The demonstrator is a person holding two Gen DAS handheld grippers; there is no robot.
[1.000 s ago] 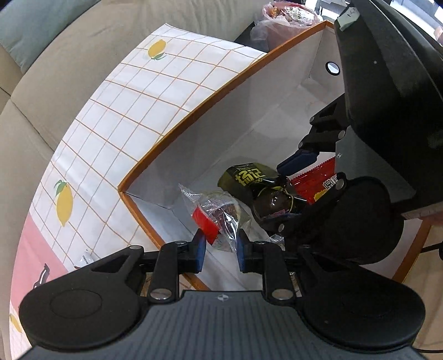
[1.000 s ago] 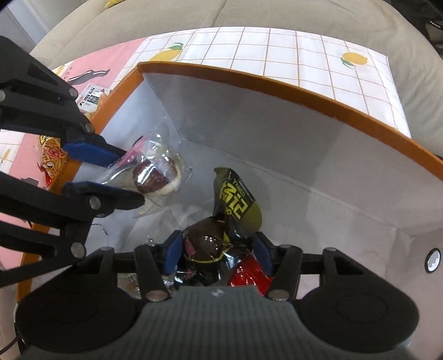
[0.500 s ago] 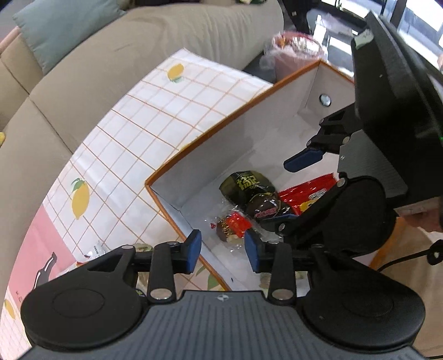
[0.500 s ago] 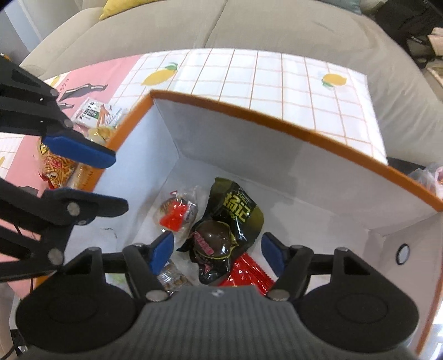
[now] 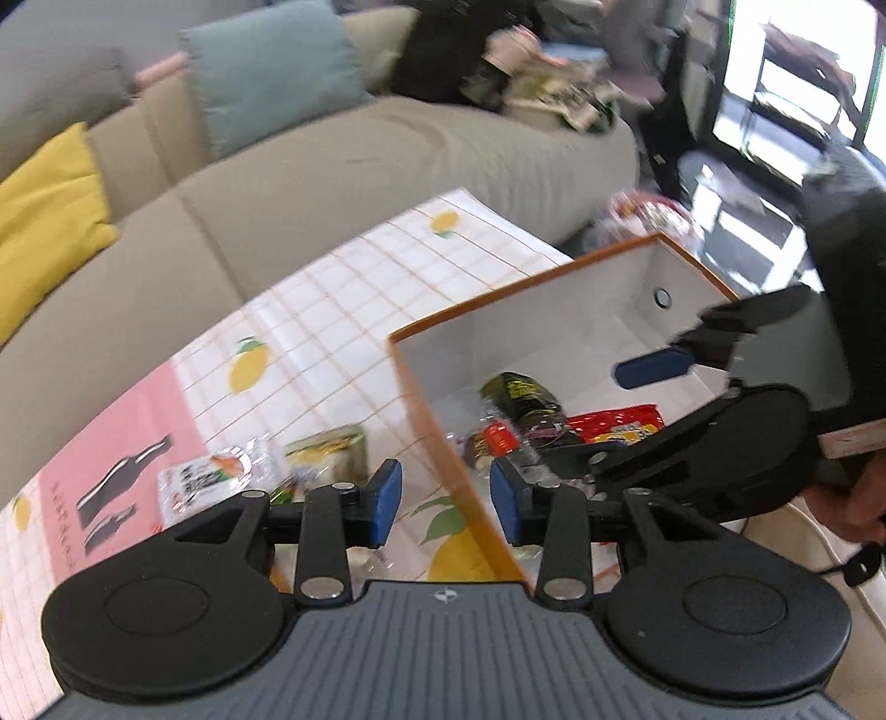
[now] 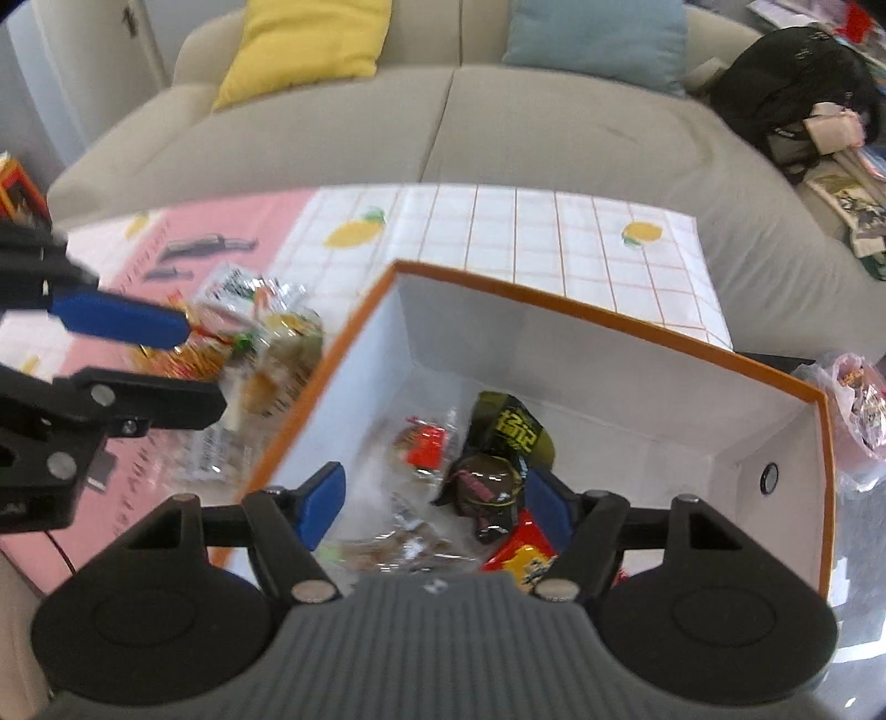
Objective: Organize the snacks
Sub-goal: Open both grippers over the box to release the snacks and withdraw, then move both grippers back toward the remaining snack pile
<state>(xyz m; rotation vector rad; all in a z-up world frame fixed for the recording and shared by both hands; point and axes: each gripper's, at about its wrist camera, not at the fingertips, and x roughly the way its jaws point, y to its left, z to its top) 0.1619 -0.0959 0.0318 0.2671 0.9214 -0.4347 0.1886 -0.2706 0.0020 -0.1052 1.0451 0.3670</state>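
An orange-rimmed white box [image 6: 609, 327] [image 5: 531, 293] stands on the tablecloth. Inside lie a dark brown snack [image 6: 487, 487], a black and yellow packet [image 6: 512, 429] [image 5: 520, 390], a clear packet with a red label [image 6: 423, 446] [image 5: 495, 437] and a red packet [image 6: 523, 556] [image 5: 620, 423]. My left gripper [image 5: 446, 501] is open and empty, above the box's near left wall. My right gripper [image 6: 434, 501] is open and empty, above the box. Several loose snack packets [image 5: 249, 476] [image 6: 260, 327] lie on the cloth left of the box.
A beige sofa [image 6: 443, 127] runs behind the table, with a yellow cushion [image 6: 310, 39] and a blue cushion [image 6: 598, 33]. A black bag [image 6: 797, 88] sits on its right end. A pink plastic bag [image 6: 858, 399] is right of the box.
Both grippers have let go of their snacks, opened wide and risen up out of the box. The clear packet and dark brown snack now lie on the box floor.
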